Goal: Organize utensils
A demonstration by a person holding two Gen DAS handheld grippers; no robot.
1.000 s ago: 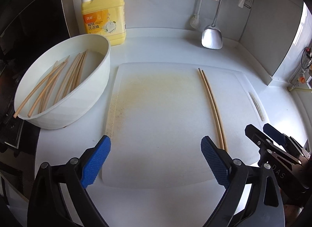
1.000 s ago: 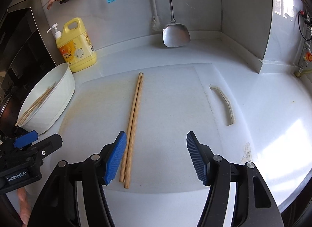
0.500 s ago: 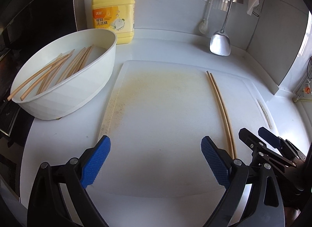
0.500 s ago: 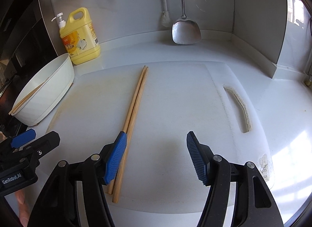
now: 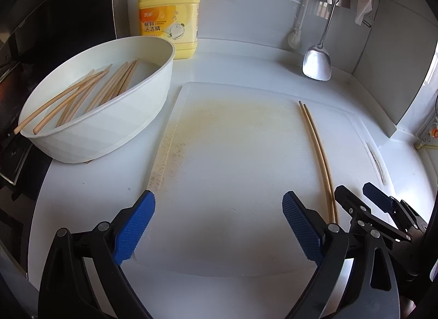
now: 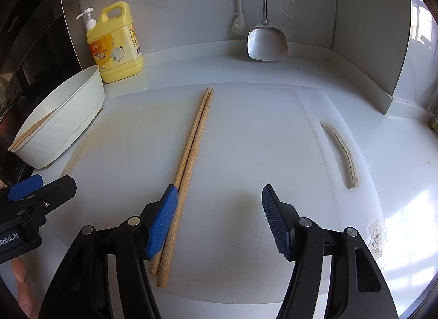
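While both blue-padded grippers, left (image 5: 217, 225) and right (image 6: 219, 217), gape empty, the paired wooden chopsticks (image 6: 189, 160) lie toward the white cutting board's (image 6: 260, 132) right edge, likely awaiting another pair from the white oval basin (image 5: 115, 132).

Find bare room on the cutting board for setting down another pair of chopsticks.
Free: the cutting board between its stained left edge and the chopstick pair; also between the pair and the handle slot. Crowded: the white tub, full of chopsticks.
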